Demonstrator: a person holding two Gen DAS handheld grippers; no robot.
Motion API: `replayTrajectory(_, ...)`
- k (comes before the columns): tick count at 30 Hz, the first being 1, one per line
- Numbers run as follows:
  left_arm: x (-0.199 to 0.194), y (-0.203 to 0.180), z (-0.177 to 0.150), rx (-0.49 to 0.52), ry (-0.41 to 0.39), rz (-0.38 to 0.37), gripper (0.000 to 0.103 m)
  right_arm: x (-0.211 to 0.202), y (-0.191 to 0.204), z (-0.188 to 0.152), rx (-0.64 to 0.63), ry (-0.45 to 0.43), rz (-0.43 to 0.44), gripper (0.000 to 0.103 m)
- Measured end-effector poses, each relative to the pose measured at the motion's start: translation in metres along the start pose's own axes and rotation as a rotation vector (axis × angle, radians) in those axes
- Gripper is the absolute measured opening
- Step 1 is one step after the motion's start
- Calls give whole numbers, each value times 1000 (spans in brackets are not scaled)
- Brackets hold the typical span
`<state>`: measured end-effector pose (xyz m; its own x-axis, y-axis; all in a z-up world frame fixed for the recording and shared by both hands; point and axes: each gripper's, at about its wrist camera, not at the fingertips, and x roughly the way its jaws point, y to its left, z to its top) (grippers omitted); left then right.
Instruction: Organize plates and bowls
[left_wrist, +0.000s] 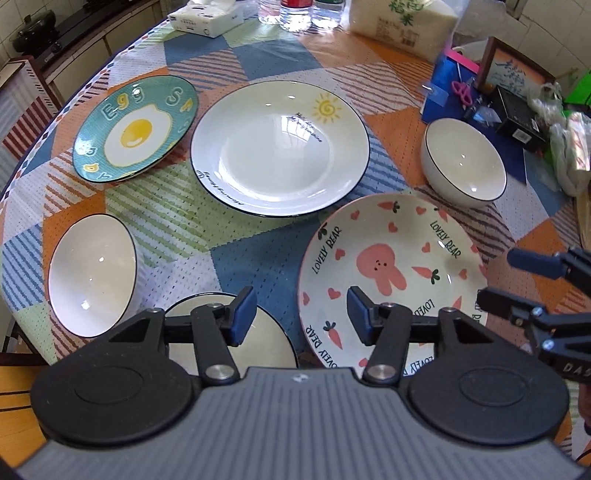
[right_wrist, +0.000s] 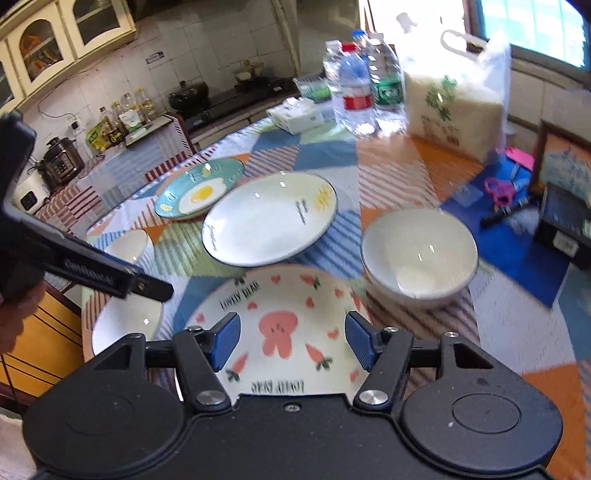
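Six pieces, all upright and empty, none stacked: sun plate (left_wrist: 279, 153) at centre, egg plate (left_wrist: 135, 129) at 10 o'clock, rabbit plate (left_wrist: 391, 280) at 4, white bowls at 2 (left_wrist: 463, 166), 8 (left_wrist: 90, 275) and 6 (left_wrist: 269, 339).

Spread across the table: a patchwork tablecloth (left_wrist: 236, 236) of blue, orange, green and striped triangles. At the far edge, lay a white paper tissue pack (left_wrist: 207, 16), just beside three clear plastic water bottles (right_wrist: 364, 92), one with a red cap and red label. Next to the bottles, stood a large clear bag of white rice (right_wrist: 452, 110) with green print and a carrying handle. To the right side, rested a blue mat (right_wrist: 509, 236) bearing pink-handled scissors (right_wrist: 498, 190) and a black marker pen (right_wrist: 506, 213), near a wooden-framed picture (left_wrist: 517, 72) and a small black box (left_wrist: 519, 118). Beyond the table, ran a kitchen counter with a black pot (right_wrist: 186, 96), oil bottles (right_wrist: 127, 110) and a dark pressure cooker (right_wrist: 61, 162), below cream wall cabinets (right_wrist: 62, 37).
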<state>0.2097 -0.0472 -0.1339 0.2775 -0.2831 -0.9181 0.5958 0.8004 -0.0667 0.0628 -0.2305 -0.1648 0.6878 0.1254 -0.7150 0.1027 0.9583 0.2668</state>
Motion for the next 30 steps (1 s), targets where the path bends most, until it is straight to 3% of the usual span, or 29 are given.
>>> replayTrajectory(8,31,-7,3,52,37,-7,59,18,-17,-50,112,40,-47,68)
replayTrajectory(16,59,-12,11,115,88,-21,61,27,-22,-68,210,51,-19,67)
replayTrajectory(19,68,-12,13,128,101,-32,60,31,-22,-70,234,53,-6,59)
replayTrajectory(21,72,-13,13,139,99,-35,53,33,-23,-72,259,54,8,47)
replayTrajectory(22,74,-13,14,143,98,-28,36,34,-23,-72,272,56,13,37)
replayTrajectory(23,77,-13,14,147,103,-14,31,35,-23,-73,278,61,3,28)
replayTrajectory(25,83,-12,14,154,124,-15,20,36,-22,-75,283,63,1,26)
replayTrajectory(30,84,-10,10,167,106,-45,22,38,-30,-76,375,64,12,23)
